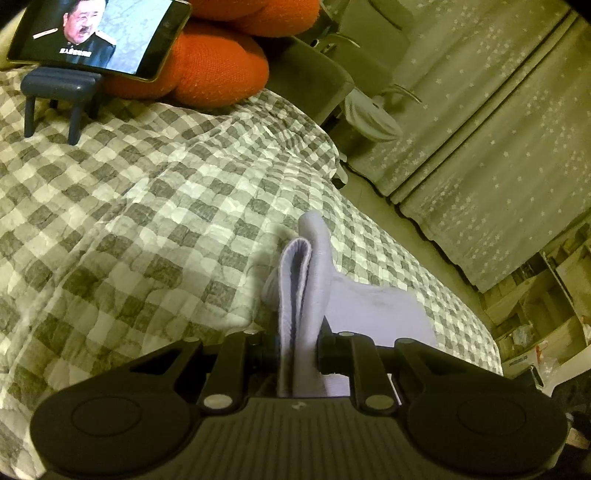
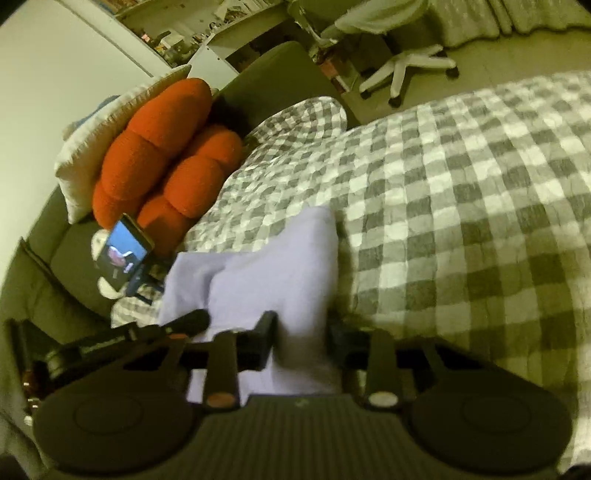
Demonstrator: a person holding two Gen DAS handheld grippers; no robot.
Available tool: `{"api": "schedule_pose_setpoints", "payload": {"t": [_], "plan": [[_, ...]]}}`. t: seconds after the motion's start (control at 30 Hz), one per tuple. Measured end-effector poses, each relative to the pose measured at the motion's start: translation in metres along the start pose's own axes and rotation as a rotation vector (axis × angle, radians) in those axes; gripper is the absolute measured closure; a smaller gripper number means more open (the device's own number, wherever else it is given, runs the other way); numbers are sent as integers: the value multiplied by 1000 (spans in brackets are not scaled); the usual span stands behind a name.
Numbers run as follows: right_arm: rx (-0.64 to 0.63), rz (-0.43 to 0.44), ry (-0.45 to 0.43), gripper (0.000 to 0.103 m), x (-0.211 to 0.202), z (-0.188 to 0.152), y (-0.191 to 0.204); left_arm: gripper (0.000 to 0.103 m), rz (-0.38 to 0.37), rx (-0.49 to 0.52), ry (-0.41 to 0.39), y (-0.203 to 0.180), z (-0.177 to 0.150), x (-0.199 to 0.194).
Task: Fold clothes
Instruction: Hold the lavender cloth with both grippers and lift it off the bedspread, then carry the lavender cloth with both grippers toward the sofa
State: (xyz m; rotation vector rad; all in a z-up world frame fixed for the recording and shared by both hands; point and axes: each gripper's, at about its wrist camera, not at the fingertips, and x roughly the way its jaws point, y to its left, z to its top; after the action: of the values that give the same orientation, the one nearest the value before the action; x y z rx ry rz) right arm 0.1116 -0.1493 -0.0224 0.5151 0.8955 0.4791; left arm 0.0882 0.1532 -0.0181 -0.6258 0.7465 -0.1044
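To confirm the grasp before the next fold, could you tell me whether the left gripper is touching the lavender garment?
Touching. The left wrist view shows the left gripper with both fingers pressed against a folded bunch of the lavender garment.

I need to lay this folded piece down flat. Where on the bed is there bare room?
Bare checked quilt lies right of the lilac cloth, toward the office chair. It is crowded by the orange cushions and propped phone.

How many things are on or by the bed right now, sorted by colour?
Lavender: 1, the garment pinched by the left gripper and the right gripper
Orange: 1, the cushion
Cream: 1, the pillow
Grey-and-white check: 1, the bedspread
Dark: 1, the phone on its stand
Total: 5
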Motion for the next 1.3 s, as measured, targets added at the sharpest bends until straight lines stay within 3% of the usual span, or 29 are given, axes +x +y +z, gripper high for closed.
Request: {"api": "schedule_pose_setpoints", "payload": {"t": [0.3,0.63,1.0,1.3], "plan": [[-237,-190,-80,87,1,-17,50,88,28,60,-14,-13,-2,-14],[-371,-302,-127,88,-7,-27,90,88,37,104,-43,-29,-7,-37],[-424,-296,-191,88,-23,-44,146,88,157,188,-111,-28,-11,-102],[-497,-306,-192,89,-33,-71,201,88,175,242,-174,-14,-26,-165]]}}
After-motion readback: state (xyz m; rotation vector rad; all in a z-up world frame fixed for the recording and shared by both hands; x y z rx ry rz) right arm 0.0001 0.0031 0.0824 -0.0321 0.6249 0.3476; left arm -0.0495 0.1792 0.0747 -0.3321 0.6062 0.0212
